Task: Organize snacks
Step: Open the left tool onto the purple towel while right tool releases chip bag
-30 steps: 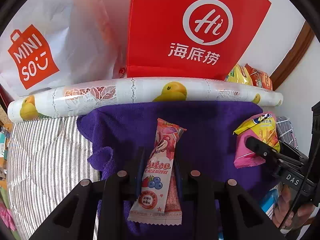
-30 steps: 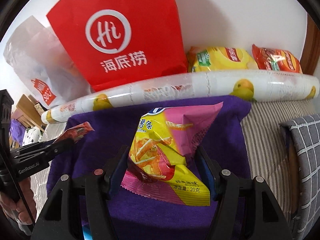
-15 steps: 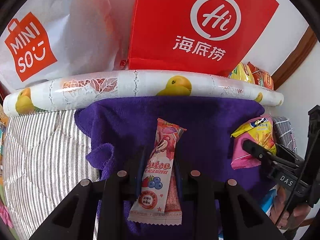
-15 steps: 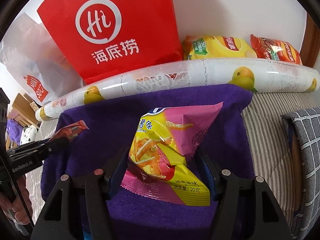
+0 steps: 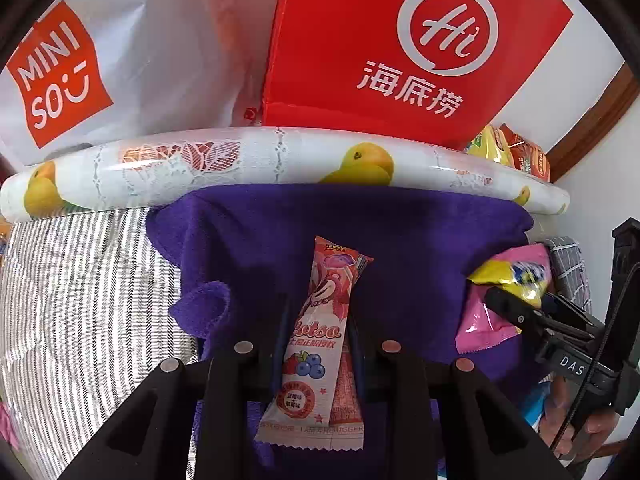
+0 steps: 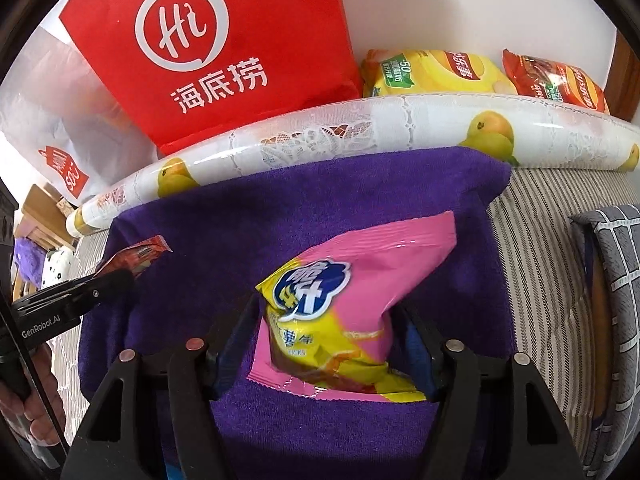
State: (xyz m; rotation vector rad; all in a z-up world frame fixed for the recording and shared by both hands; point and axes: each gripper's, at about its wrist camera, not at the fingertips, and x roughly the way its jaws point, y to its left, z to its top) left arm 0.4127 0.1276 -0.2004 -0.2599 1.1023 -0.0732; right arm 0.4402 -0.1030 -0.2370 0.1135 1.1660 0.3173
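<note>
Left wrist view: left gripper [image 5: 318, 316] clamped on pink bar [image 5: 320, 332], a long Lotso wrapper pinched at mid-length, top end sticking forward past the fingers [image 5: 356, 340], bottom end hanging back toward camera. Held over purple towel [image 5: 260, 240]. Towel spread on striped cover [image 5: 80, 300], front-left corner folded up. Patterned roll [image 5: 240, 160] lying across the towel's far edge. Behind roll: red bag [image 5: 400, 60] upright, white Miniso bag [image 5: 140, 48] to its left. At right of frame: right gripper [image 5: 516, 312] seen from the side.

Right wrist view: right gripper [image 6: 328, 340] closed on chip bag [image 6: 340, 312], pink and yellow, squeezed at its lower half, top corner tilted up and right. Also above the towel [image 6: 280, 220]. Left gripper [image 6: 104, 284] visible at left edge with bar tip [image 6: 136, 256] poking out. Behind roll [image 6: 360, 132], right of red bag [image 6: 208, 52]: yellow chips [image 6: 432, 72] and red chips [image 6: 556, 80] side by side against the wall. Grey checked cushion [image 6: 616, 280] at far right.
</note>
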